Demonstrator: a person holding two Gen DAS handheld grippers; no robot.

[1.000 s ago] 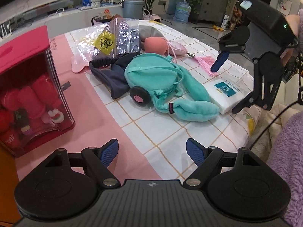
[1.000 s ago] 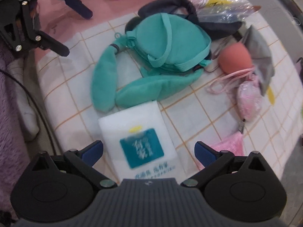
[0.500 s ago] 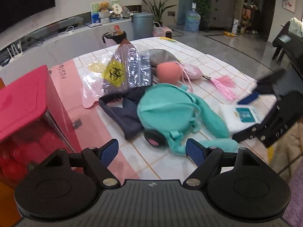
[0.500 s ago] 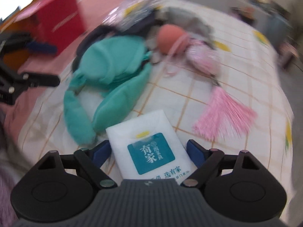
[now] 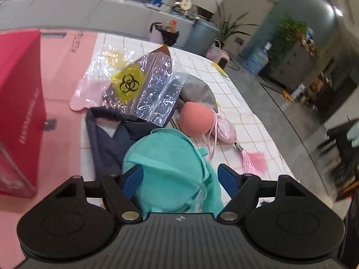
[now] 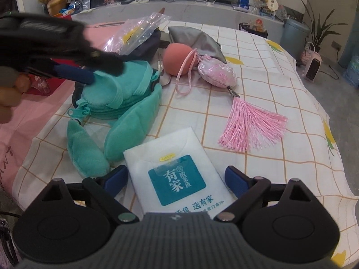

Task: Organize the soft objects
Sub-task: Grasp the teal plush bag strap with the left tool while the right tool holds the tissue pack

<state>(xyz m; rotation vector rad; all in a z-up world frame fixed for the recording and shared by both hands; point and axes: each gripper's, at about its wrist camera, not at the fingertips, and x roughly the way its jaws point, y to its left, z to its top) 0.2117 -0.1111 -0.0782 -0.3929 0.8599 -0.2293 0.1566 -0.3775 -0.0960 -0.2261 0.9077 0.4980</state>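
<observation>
A teal plush bag (image 5: 170, 168) lies on the checked cloth; it also shows in the right wrist view (image 6: 116, 94). My left gripper (image 5: 179, 177) is open, its jaws on either side of the bag's round top. My right gripper (image 6: 176, 180) is open around a white tissue pack (image 6: 177, 177) with a teal label, jaws apart from it. A coral ball (image 5: 195, 118), a pink pouch (image 6: 217, 75) with a pink tassel (image 6: 251, 127), a dark cloth (image 5: 107, 139) and a grey cloth (image 6: 197, 40) lie beyond.
A red box (image 5: 18, 103) stands at the left on the pink mat. A clear biohazard bag (image 5: 143, 89) lies over the dark cloth. The table edge (image 6: 332, 121) runs down the right side.
My left gripper has moved forward and low over the teal bag, which now sits between its jaws. My right gripper has closed in on the tissue pack.
</observation>
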